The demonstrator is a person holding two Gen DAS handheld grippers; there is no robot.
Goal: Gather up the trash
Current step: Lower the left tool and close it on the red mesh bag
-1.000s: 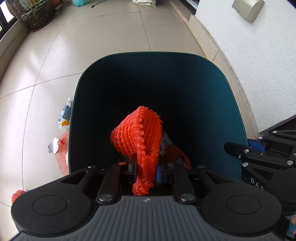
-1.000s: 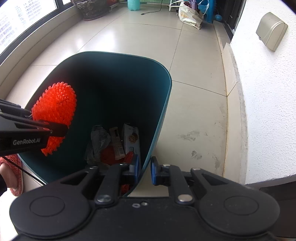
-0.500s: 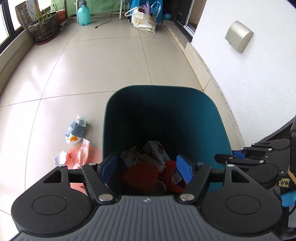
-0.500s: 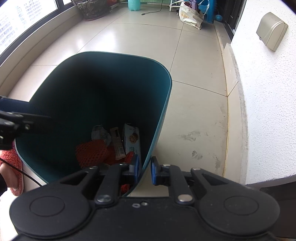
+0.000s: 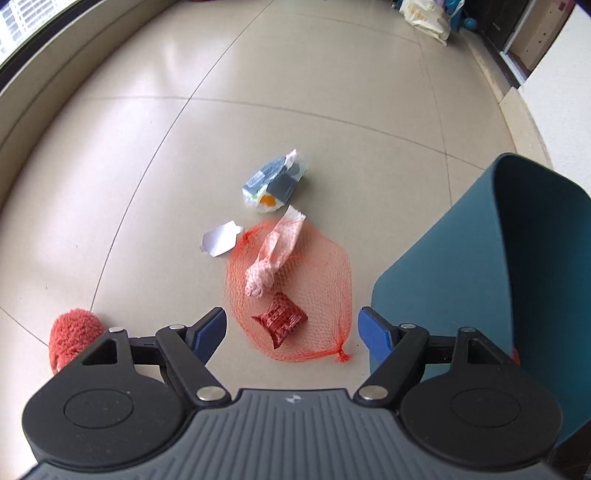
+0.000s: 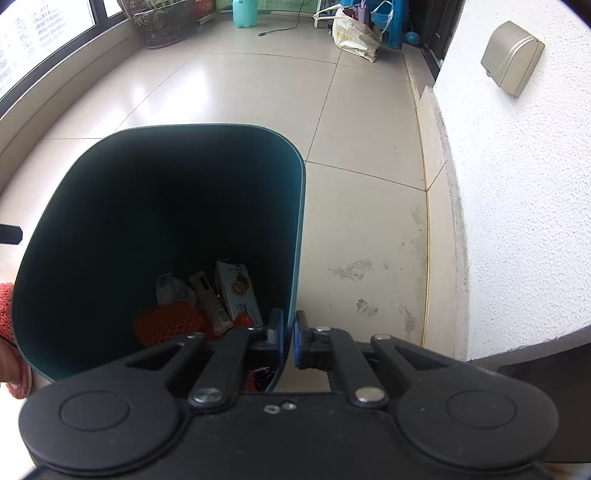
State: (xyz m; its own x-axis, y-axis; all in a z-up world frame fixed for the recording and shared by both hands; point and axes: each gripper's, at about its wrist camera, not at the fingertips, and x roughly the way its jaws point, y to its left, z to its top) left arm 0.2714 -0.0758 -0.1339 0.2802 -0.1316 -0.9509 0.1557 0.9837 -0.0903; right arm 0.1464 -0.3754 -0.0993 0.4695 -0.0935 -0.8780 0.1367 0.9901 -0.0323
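In the left wrist view, my left gripper [image 5: 291,321] hangs over floor litter, its jaws opening with nothing held. Below it lies an orange net bag [image 5: 325,277] with a crumpled tissue [image 5: 275,254] and a red wrapper [image 5: 279,322] on it. A white paper scrap [image 5: 218,242] and a blue-and-white packet [image 5: 275,182] lie just beyond. The teal bin [image 5: 480,277] stands to the right. My right gripper [image 6: 289,328] is shut on the bin's rim [image 6: 301,206]. Inside the bin lie an orange foam net [image 6: 170,325] and a biscuit box [image 6: 236,288].
A white wall [image 6: 517,221] and skirting run along the bin's right side. A red fuzzy item [image 5: 74,332] sits on the floor at lower left. Far off stand a plant pot [image 6: 162,22], a blue bottle [image 6: 243,13] and bags [image 6: 354,33]. Open tile floor stretches ahead.
The left gripper opened over the bin and dropped the orange foam net inside. It then swung left to hang over the floor litter. The right gripper stayed clamped on the rim.
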